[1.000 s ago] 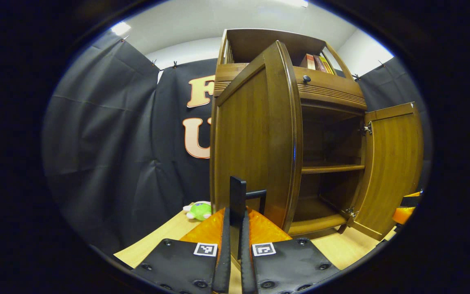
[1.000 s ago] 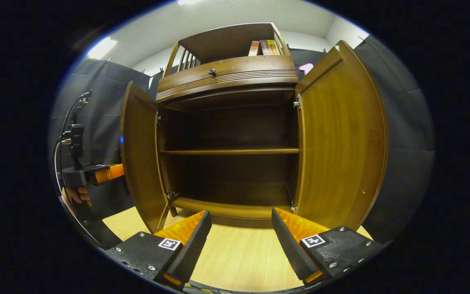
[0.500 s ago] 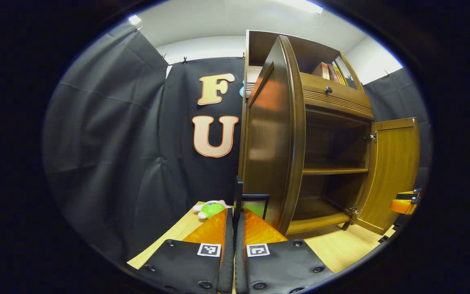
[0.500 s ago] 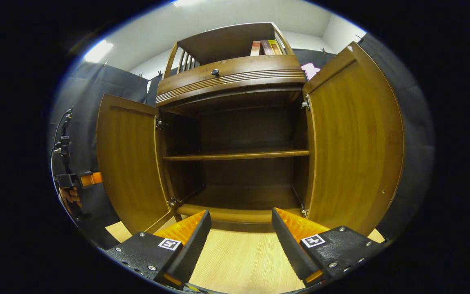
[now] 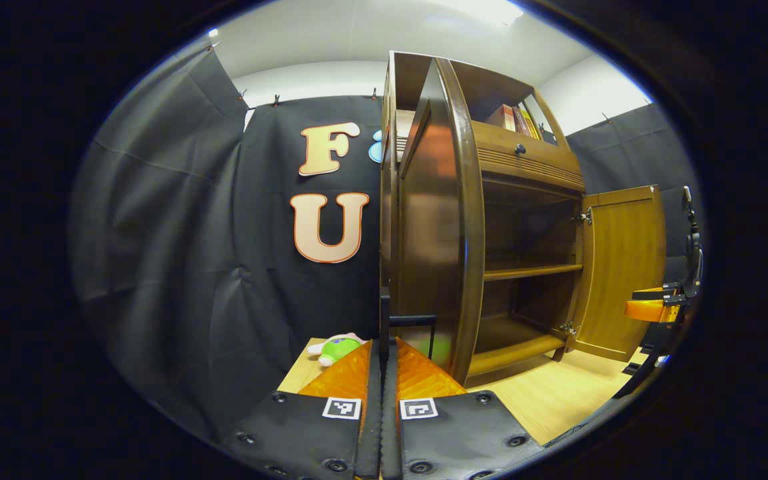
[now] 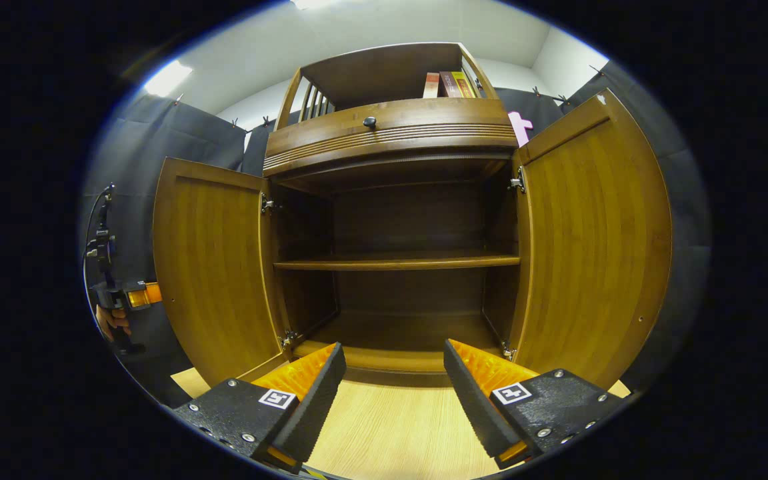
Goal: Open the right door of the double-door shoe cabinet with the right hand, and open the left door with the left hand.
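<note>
Left door (image 6: 214,267) wider than before

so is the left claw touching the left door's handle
Touching. In the left gripper view the left claw is shut on the dark handle of the left door, with the handle's post rising from between its closed fingers.

— Cabinet (image 6: 391,133)?
— Straight ahead, both doors swung wide: left door (image 6: 214,267) and right door (image 6: 591,247) standing out to either side.
— Inside?
— Dark, with one shelf (image 6: 394,262) across the middle. Knob (image 6: 370,122) on the band above; books (image 6: 449,84) upright on top at the right.
— Right gripper (image 6: 394,393)?
— Low in front, jaws well apart, nothing between them, over the floor (image 6: 391,433).
— Left gripper (image 6: 132,295)?
— Far left, beyond the left door, in a hand (image 6: 112,321). Jaw state hard to tell.
</note>
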